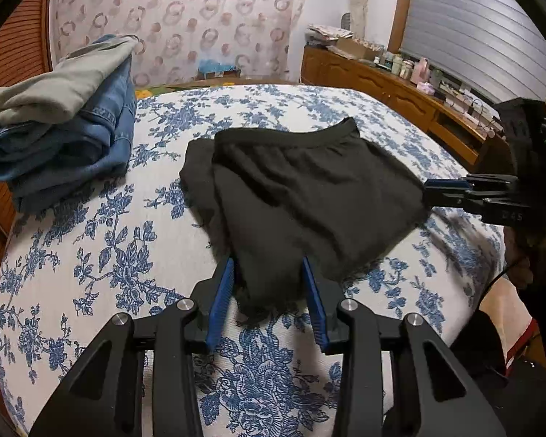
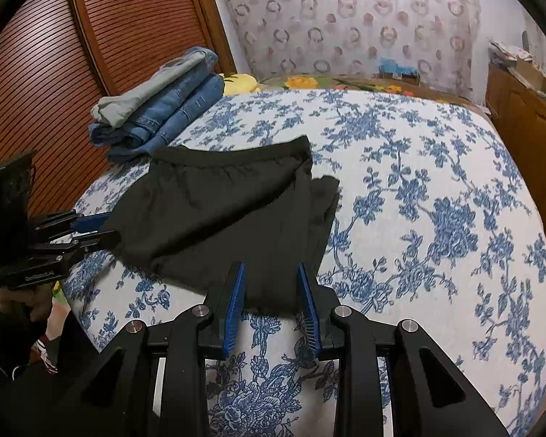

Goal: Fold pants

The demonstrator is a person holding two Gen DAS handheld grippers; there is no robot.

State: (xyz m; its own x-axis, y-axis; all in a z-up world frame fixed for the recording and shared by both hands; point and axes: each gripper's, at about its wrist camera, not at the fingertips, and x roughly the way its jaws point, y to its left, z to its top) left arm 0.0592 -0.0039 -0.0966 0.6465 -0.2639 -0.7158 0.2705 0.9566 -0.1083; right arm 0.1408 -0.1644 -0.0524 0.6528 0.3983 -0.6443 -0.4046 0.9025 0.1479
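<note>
Black pants [image 1: 302, 196] lay partly folded mid-bed, waistband at the far end, near the stacked jeans [image 1: 72, 145]. Left gripper [image 1: 269, 291] straddled the near corner, jaws narrow, cloth between, pads apparently not pressing. Right gripper [image 2: 271, 291] likewise at the other near corner.

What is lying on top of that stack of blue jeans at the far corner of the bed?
A folded grey garment lies on top of the blue jeans, covering much of the stack. What kind of garment it is cannot be told, and the jeans' upper face beneath it is hidden.
</note>
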